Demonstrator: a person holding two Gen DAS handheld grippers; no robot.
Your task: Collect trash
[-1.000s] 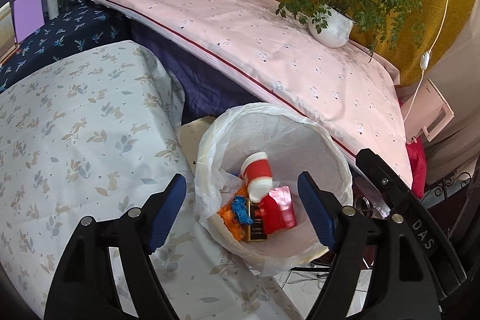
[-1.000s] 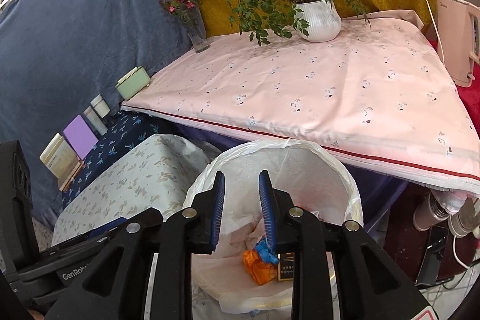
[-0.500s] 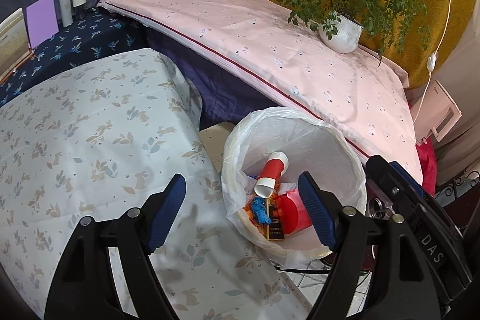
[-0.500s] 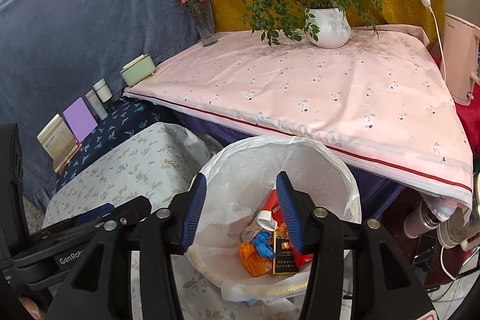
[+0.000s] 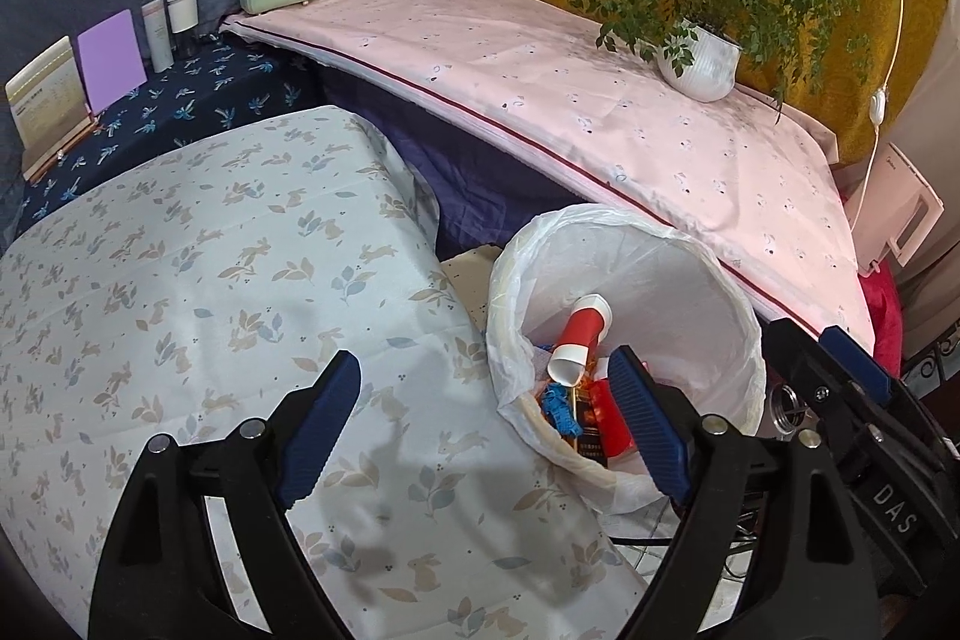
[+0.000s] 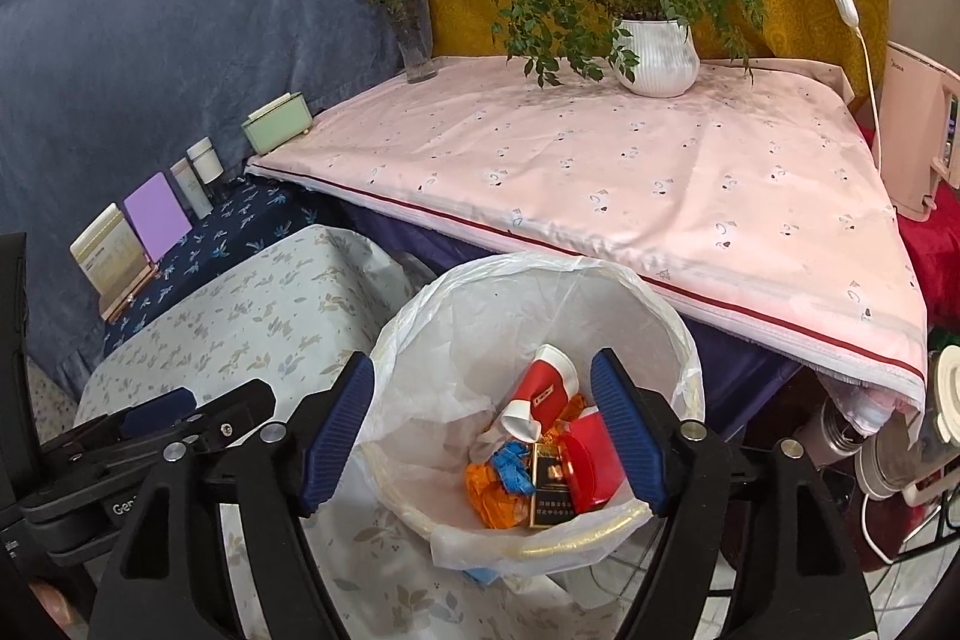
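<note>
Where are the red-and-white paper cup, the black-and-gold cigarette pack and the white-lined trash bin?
Red-and-white paper cup [image 6: 543,391]: right wrist view, red side wall.
Black-and-gold cigarette pack [image 6: 551,484]: right wrist view, front face.
White-lined trash bin [image 6: 672,334]: right wrist view, far rim.

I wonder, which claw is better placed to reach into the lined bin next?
Probably the right claw: opening and empty, it hangs over the lined bin. The left claw, also opening and empty, sits over the floral cloth beside it.
</note>
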